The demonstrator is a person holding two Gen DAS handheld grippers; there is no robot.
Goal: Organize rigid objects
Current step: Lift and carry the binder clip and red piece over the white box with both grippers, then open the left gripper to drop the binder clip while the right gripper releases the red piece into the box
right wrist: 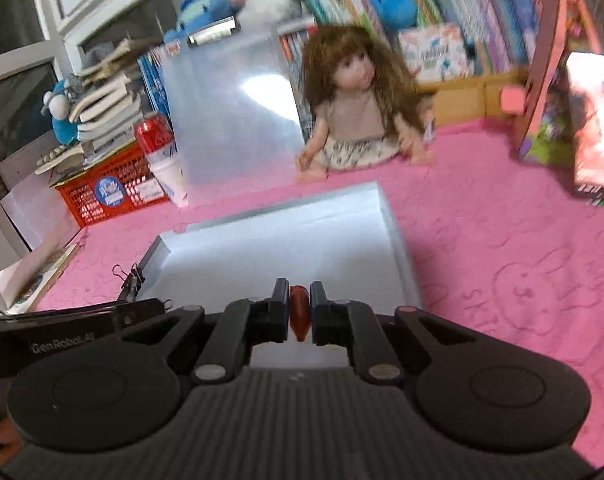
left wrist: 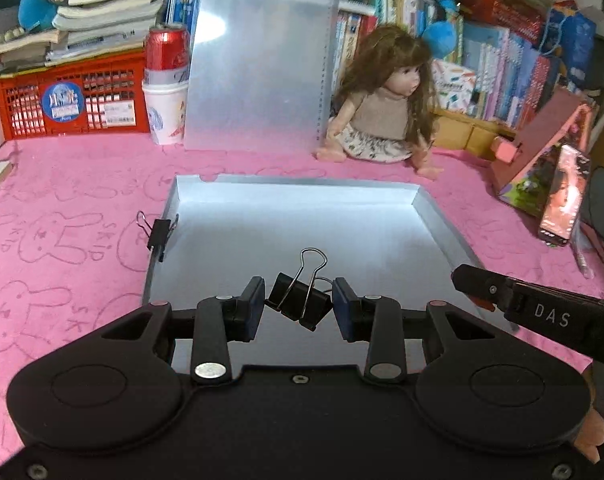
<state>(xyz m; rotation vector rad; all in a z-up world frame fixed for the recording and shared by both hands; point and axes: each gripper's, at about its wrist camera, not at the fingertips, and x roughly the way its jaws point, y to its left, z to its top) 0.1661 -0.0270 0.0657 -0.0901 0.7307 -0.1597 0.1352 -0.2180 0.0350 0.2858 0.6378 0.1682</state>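
A shallow silver tray [left wrist: 438, 220] lies on the pink cloth; it also shows in the right wrist view [right wrist: 394, 232]. My left gripper [left wrist: 297, 304] is shut on a black binder clip [left wrist: 297, 300] and holds it over the tray's near part. A second black binder clip [left wrist: 159, 234] is clamped on the tray's left rim, also seen in the right wrist view [right wrist: 131, 278]. My right gripper [right wrist: 299, 312] is shut on a small red object [right wrist: 299, 314] above the tray's near edge; its arm [left wrist: 542, 312] enters the left wrist view from the right.
A doll [left wrist: 386, 96] sits behind the tray. A translucent clipboard [left wrist: 261, 64] leans upright at the back, beside a red can [left wrist: 165, 50] on a white cup and a red crate [left wrist: 69, 100]. A pink box [left wrist: 542, 160] stands at right. Books line the back.
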